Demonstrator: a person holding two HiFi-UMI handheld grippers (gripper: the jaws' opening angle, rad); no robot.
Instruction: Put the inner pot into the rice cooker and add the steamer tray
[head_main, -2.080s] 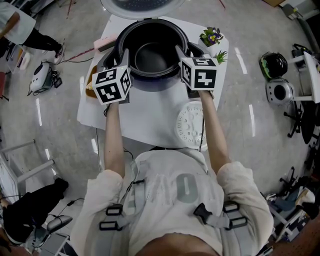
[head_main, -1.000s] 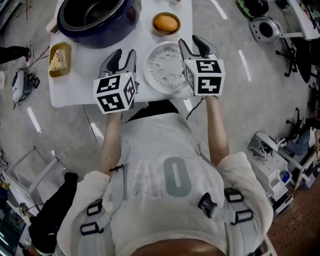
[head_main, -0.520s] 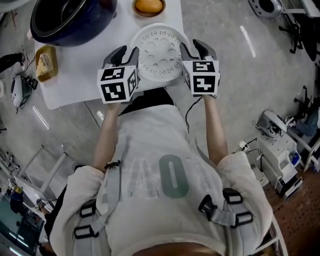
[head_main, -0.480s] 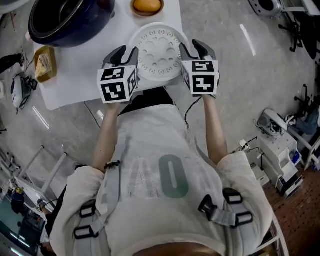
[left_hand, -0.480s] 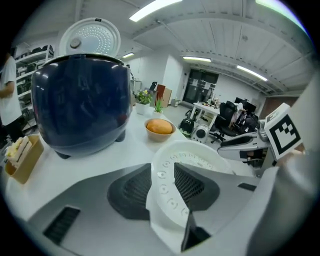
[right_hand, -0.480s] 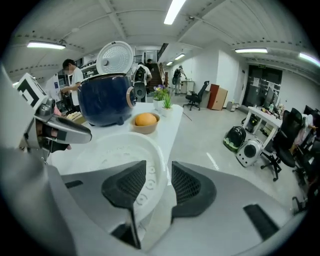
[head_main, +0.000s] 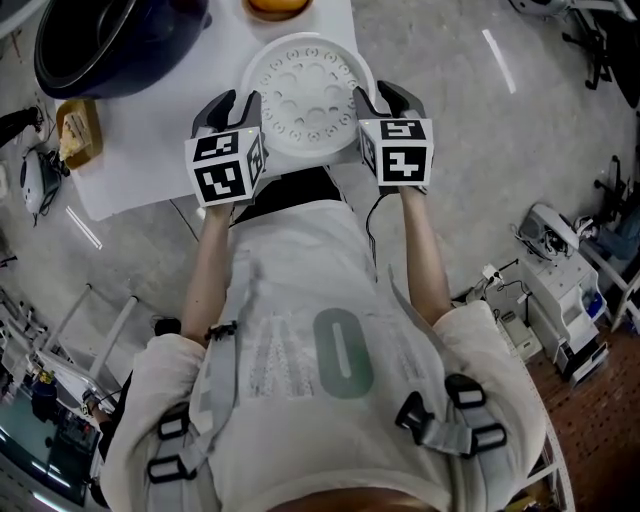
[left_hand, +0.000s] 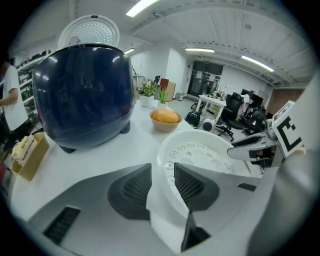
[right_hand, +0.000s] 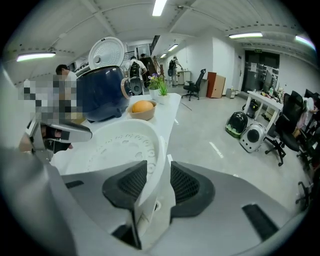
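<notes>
The white perforated steamer tray (head_main: 305, 90) lies flat near the table's front edge. My left gripper (head_main: 228, 108) is at its left side and my right gripper (head_main: 386, 100) at its right. In the left gripper view the tray (left_hand: 202, 155) has its rim standing between the left gripper's (left_hand: 162, 175) parted jaws, not clamped. In the right gripper view the tray's (right_hand: 120, 147) rim stands between the right gripper's (right_hand: 159, 172) jaws, which are closing with a gap still at the outer pad. The dark blue rice cooker (head_main: 110, 45) stands at the back left, lid up, its dark inside showing.
An orange in a small bowl (left_hand: 166, 117) sits behind the tray. A wooden box with bread (head_main: 75, 128) lies left of the cooker. The table's white top (head_main: 150, 160) ends just in front of the tray. Office chairs and gear (right_hand: 250, 130) stand on the floor to the right.
Both grippers have come down and in from the tray's near corners to its left and right sides, and its rim now stands between each pair of jaws.
</notes>
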